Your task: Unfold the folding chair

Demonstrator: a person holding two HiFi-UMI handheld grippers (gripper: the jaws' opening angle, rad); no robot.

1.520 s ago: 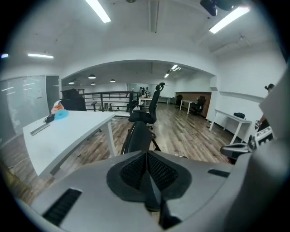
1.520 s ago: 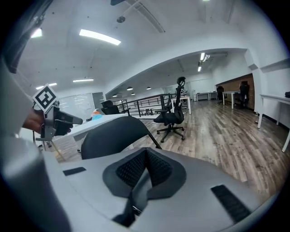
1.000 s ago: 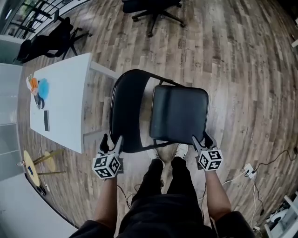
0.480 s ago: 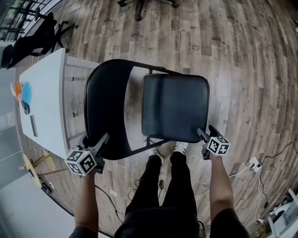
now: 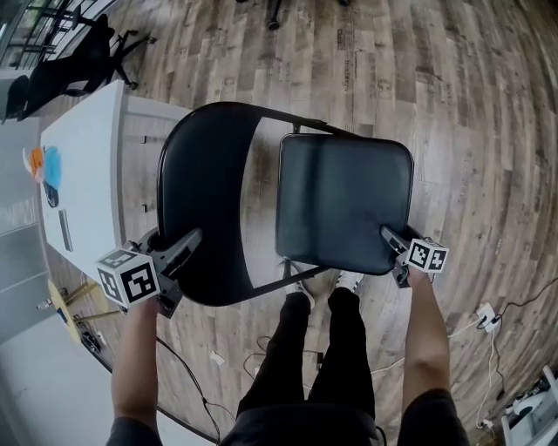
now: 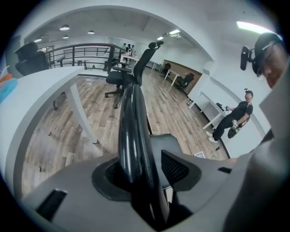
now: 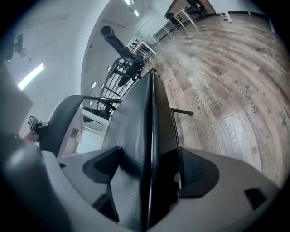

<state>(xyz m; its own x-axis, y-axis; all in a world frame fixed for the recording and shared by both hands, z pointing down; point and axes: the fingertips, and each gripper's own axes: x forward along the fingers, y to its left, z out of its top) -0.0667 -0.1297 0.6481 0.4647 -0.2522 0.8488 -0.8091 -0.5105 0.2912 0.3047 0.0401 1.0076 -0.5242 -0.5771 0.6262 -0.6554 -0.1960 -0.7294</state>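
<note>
Head view | left tongs (image 5: pixel 173 240) closing on backrest (image 5: pixel 205 187) | right tongs (image 5: pixel 392 248) opening round seat (image 5: pixel 344 200)

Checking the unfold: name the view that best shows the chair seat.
Head view: the whole seat from above. The right gripper view shows only its edge, end-on; the left gripper view, mainly the backrest.

Folding chair (image 5: pixel 205 200) legs hidden under seat (image 5: pixel 344 205); office chair (image 5: pixel 275 12) cut by top edge; table items (image 5: pixel 42 165) too small, perhaps stationery.
</note>
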